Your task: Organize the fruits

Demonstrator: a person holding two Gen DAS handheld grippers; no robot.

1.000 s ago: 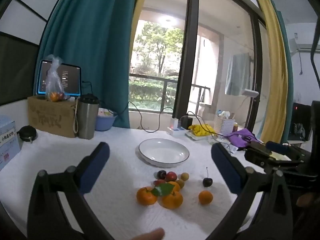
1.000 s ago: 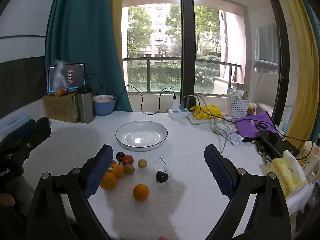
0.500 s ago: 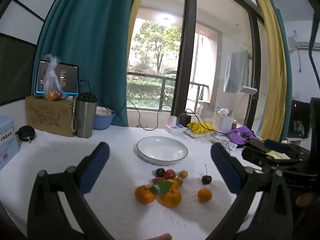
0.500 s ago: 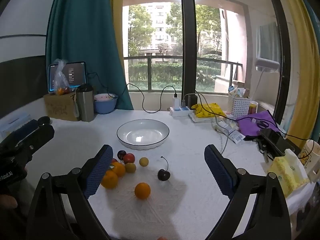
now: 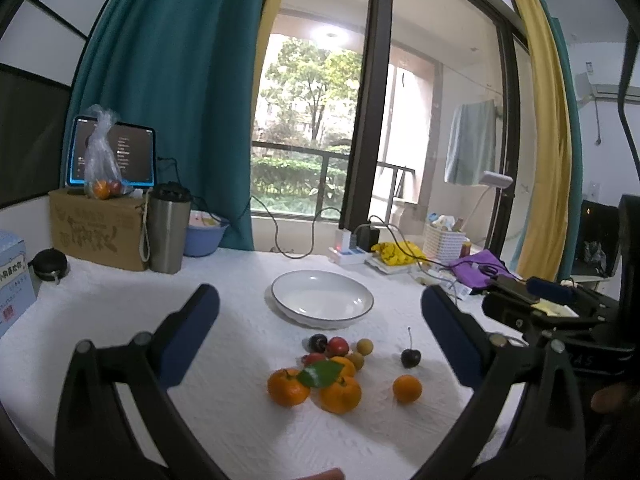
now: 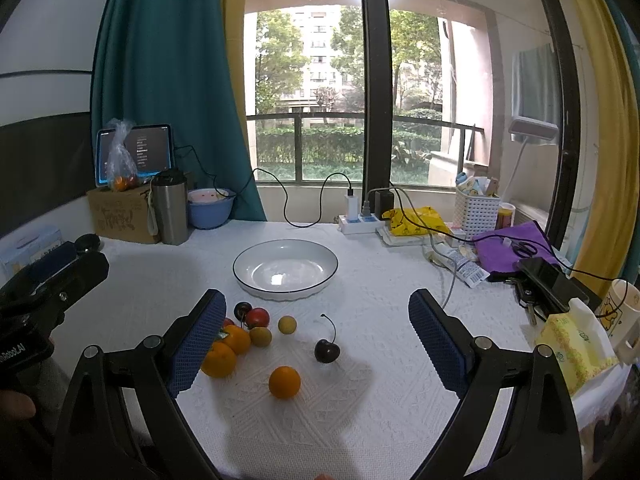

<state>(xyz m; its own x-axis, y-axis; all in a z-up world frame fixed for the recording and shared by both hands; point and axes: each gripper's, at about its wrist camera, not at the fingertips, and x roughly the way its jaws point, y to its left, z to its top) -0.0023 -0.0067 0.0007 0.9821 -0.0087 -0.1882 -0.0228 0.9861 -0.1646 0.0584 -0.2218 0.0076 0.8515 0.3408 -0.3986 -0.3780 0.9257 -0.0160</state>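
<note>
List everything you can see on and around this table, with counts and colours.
plate: 1, white, table centre, nothing in it
mandarins: 4, orange, near edge; one apart, one with a leaf
cherry: 1, dark, stemmed, right of the cluster
small fruits: about 6, red, dark, yellow, behind the mandarins
tumbler: 1, steel, back left
bowl: 1, blue, beside tumbler
cloth: 1, purple, right
left gripper: open
right gripper: open

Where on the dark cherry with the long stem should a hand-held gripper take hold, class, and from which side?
Grip the dark cherry across its round body, not the thin stem, which curves upward and would slip or tear. Come from above with the open right hand-held gripper. The cherry sits apart from the other fruit on the white tablecloth, so there is probably room for a finger on each side.
</note>
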